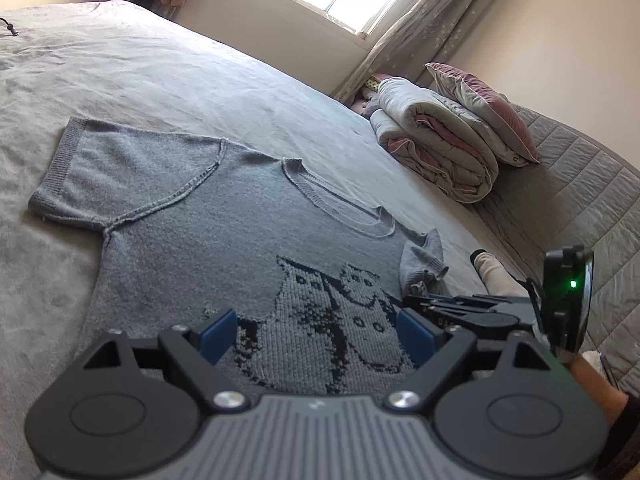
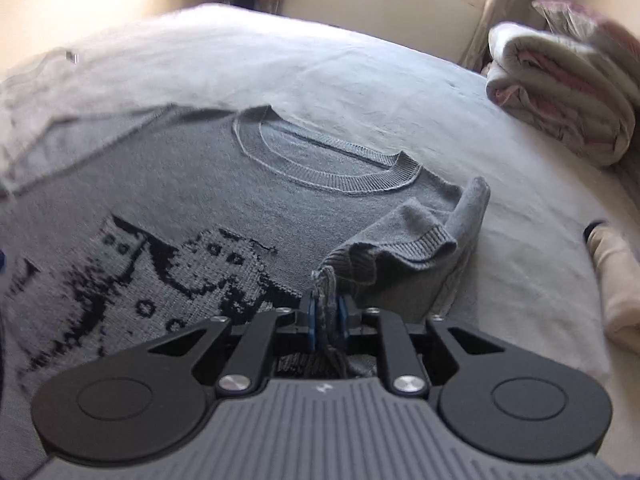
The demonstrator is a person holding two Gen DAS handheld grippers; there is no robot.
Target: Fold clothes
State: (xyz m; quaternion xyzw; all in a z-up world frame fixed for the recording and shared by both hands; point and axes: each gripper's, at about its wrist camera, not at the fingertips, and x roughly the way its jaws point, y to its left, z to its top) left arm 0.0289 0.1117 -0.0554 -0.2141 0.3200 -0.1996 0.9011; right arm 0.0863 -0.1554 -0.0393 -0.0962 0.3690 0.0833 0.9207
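Sweater, grey knit with a cat motif, lies flat on the bed; nearest us the right gripper pinches its bunched sleeve, apparently mid-fold, while the left gripper hovers wide open and empty. We should carry the sleeve inward, keeping its fold edge straight. We read no lettering.

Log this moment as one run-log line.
stage: folding sleeve inward | left gripper: open above sweater | right gripper: shut on sleeve
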